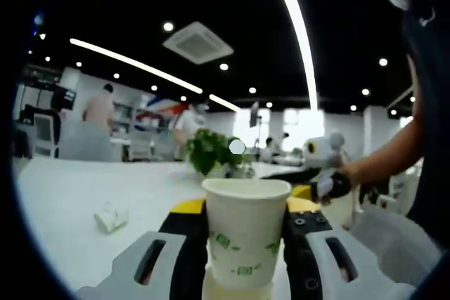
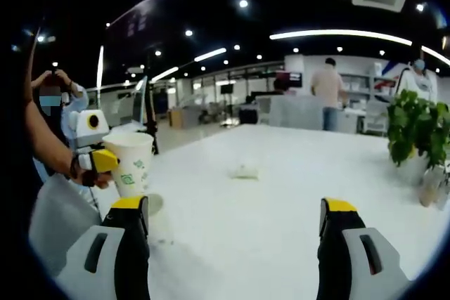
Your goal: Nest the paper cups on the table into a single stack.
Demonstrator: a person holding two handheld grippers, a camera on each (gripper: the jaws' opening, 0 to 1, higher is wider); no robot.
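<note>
My left tool (image 1: 242, 244) is clamped on a white paper cup (image 1: 245, 233), upright and raised above the tabletop (image 1: 70, 209). My right tool (image 2: 232, 244) stands wide open, holding nothing. A crumpled scrap (image 2: 246, 171) lies mid-tabletop; a potted plant (image 2: 415, 131) stands near the edge.

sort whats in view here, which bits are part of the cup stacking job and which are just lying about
Part of the job:
paper cup, clamped between the left gripper jaws
right gripper, open with nothing between its jaws
table

Just lying about:
crumpled paper on the table
potted plant at the table's far side
</note>
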